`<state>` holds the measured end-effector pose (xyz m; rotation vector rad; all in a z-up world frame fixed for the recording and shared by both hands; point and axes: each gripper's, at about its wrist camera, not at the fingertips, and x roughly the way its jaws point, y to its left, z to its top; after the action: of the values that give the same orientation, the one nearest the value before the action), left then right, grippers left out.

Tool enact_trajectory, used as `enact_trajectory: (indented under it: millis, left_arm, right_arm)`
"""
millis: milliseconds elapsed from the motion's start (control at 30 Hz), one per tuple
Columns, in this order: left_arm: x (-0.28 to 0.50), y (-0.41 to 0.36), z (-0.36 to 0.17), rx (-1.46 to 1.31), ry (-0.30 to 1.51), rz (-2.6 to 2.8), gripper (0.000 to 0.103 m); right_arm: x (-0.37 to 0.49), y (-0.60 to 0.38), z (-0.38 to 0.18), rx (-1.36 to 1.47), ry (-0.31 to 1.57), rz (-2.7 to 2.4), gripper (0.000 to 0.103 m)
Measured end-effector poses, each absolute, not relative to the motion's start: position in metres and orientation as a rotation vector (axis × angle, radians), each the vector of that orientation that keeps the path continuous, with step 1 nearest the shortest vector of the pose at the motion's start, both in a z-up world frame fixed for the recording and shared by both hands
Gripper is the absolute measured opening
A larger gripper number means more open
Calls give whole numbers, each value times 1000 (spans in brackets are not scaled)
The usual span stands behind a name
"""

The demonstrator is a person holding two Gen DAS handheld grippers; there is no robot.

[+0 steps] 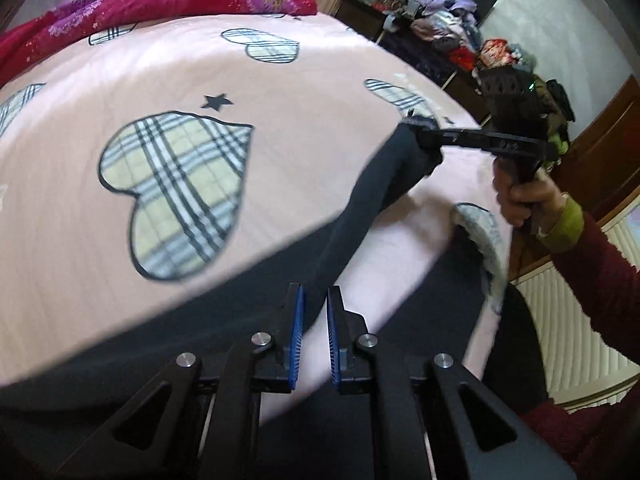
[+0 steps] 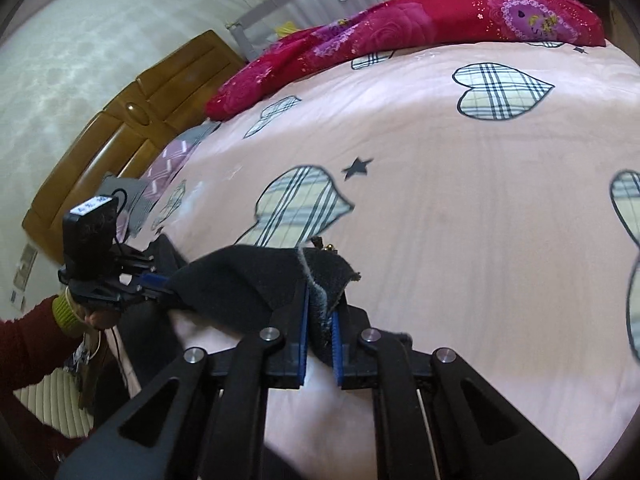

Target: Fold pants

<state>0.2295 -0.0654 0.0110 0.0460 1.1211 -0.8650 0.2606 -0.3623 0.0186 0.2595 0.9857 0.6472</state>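
Dark pants [image 1: 360,216] hang stretched between both grippers above a pink bedsheet [image 1: 280,92] printed with plaid hearts. In the left wrist view my left gripper [image 1: 315,308] is at the bottom, its blue pads close together with the dark cloth running into them. Farther right, my right gripper [image 1: 416,132] pinches the fuzzy-lined edge of the pants, held by a person's hand [image 1: 520,196]. In the right wrist view my right gripper [image 2: 320,312] is shut on the thick hem of the pants [image 2: 248,280]. My left gripper [image 2: 160,282] grips the other end at the left.
A red flowered quilt [image 2: 400,28] lies along the far side of the bed. A wooden headboard [image 2: 120,128] stands at the left. A white radiator [image 1: 568,320] and a pile of clothes [image 1: 452,28] are beyond the bed's right edge.
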Motion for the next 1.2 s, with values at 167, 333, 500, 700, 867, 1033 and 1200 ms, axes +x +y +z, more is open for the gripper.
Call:
enact_trajectory:
  millis: [167,333,500,700,867,1033,1200]
  left_arm:
    - [189,-84,0,79,1132,-873,8]
    - [180,-86,8,140,1082,-809,11]
    - [178,-96,29,405,932,-687,67]
    - [182,-122,-15,725,942,-666,59]
    - [198,-111,-17,613,1032,-716,8]
    - [171,-105,8,544,999,-738,5]
    - [132,-105,22,473,985,-771,5]
  right_arm:
    - [217,-366,13,252,1008,656,9]
    - [187,-369,10,265,1013,669,8]
    - [178,-366,7,279,1007,674,8]
    - [175,-368,7,298,995,682,8]
    - [172,-370,7,291,997,677,8]
    - [169,-377,14,294,973,679,8]
    - [155,-381,23,266,966,691,8]
